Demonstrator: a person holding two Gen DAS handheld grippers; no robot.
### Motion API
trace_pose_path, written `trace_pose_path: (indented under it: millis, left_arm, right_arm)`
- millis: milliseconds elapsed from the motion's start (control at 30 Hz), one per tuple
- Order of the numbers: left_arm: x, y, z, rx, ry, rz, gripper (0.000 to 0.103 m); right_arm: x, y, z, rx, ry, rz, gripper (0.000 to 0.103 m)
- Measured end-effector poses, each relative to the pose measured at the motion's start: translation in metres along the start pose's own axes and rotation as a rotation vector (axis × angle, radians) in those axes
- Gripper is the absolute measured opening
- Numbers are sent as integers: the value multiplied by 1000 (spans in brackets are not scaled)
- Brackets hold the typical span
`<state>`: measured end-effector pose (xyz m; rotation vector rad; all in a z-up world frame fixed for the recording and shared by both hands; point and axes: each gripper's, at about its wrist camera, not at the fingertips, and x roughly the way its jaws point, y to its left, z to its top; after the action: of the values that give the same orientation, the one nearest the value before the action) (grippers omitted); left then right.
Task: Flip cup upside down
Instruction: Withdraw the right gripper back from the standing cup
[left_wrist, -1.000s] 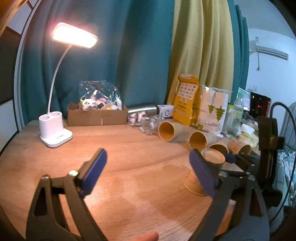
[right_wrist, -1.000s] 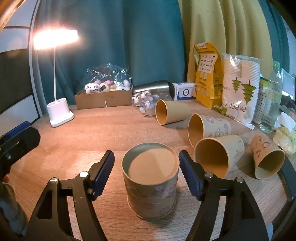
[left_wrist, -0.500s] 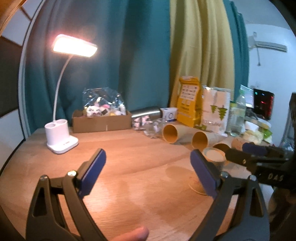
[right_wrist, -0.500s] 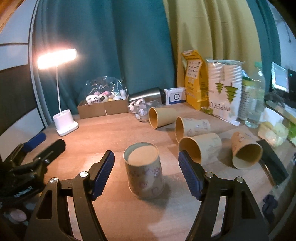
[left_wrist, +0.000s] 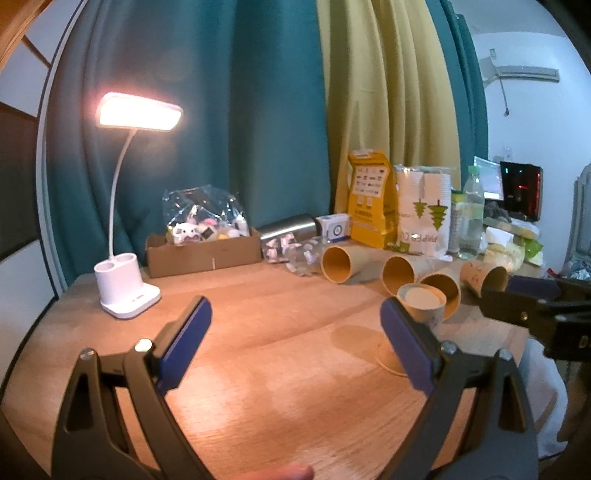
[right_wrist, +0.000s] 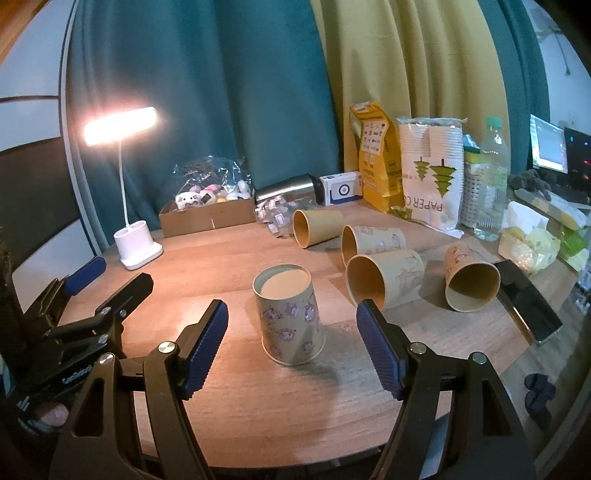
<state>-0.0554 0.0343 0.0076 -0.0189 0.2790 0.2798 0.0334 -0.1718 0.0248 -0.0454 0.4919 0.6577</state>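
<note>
We have drawn both grippers back: the cup (right_wrist: 289, 317) now stands upside down on the wooden table (right_wrist: 229, 258), apart from our right gripper (right_wrist: 291, 345), whose jaws gape empty. Our left gripper (left_wrist: 295, 343) gapes too. 4 cups (right_wrist: 384, 280) lie behind; teal curtains (right_wrist: 229, 92) beyond.

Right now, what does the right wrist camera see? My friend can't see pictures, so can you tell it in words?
An upside-down paper cup with purple cartoon prints stands on a wooden table, apart from the open right gripper in front of it. Behind it four paper cups lie on their sides, a lit desk lamp glows at left, and the open left gripper shows at the left edge.
</note>
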Motion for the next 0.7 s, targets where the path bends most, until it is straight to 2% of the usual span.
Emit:
trace_pose_path:
  millis: [700]
  left_arm:
    - [0, -6, -1, 29, -15, -9, 94]
  right_arm:
    - [0, 0, -4, 4, 8, 5, 75]
